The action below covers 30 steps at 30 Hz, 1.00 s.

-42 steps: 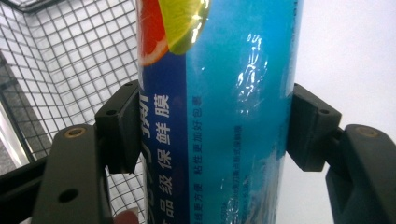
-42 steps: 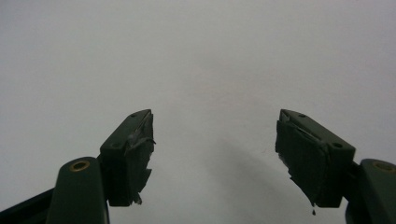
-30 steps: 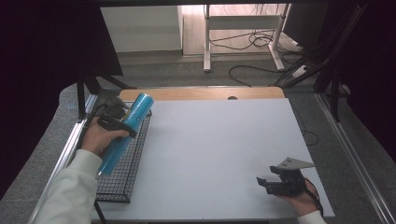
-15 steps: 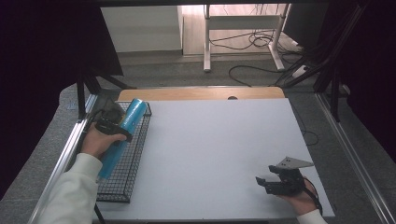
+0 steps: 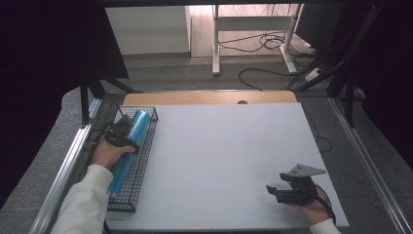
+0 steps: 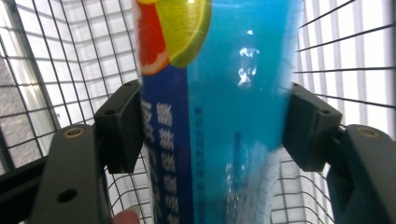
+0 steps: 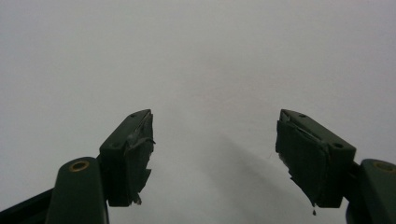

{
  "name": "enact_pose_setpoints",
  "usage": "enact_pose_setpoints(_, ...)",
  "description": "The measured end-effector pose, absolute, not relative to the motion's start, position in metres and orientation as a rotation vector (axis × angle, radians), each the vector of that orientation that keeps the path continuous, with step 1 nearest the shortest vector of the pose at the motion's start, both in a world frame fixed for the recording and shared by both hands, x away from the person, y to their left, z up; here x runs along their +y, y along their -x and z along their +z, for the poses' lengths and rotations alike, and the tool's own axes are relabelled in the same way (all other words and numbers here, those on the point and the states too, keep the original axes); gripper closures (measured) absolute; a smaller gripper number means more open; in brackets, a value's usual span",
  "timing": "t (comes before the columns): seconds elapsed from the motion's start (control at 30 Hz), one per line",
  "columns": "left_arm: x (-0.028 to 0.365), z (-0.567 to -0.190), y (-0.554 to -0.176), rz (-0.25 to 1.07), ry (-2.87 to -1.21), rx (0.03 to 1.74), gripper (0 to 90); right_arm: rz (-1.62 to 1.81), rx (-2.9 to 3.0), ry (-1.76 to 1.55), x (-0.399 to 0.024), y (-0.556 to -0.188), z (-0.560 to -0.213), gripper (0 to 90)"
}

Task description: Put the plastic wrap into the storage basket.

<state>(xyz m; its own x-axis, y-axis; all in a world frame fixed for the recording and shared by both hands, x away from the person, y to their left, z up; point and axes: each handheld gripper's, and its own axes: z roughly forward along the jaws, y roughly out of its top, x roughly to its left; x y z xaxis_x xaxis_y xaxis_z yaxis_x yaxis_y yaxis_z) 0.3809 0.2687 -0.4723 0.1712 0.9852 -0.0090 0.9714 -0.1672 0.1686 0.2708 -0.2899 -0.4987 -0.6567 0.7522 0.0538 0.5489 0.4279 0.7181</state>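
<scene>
The left gripper (image 6: pixel 205 135), jaws just loosening, barely pinches the blue tube (image 5: pixel 127 146) inside the wire basket (image 5: pixel 146 161); the tube may roll. The right gripper (image 7: pixel 215 158) is spread, empty.

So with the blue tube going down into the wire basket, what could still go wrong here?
The left gripper has just been opening, with the blue tube between its pads. Their contact on the right side looks slight, so the tube could drop or roll as it settles in the wire basket.

The jaws sit close to the mesh, so pulling out could snag a wire and drag the basket.

The right gripper rests open on the white table, too far off to steady anything.
</scene>
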Motion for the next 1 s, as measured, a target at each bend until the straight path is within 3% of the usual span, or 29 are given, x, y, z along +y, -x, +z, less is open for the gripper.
enact_pose_setpoints(0.3, 0.265, -0.442, -0.370, 0.259, -2.216, 1.830, 16.4, 1.044, 2.415, -1.123, -0.290, -0.270, -0.499, 27.8)
enact_pose_setpoints(0.63, 0.241, -0.425, -0.335, 0.312, -2.186, 1.540, 15.2, 1.044, 2.410, -1.125, -0.290, -0.269, -0.499, 27.7)
enact_pose_setpoints(1.0, 0.197, -0.437, -0.295, 0.315, -2.149, 1.261, 17.1, 1.071, 2.376, -1.100, -0.289, -0.265, -0.493, 27.7)
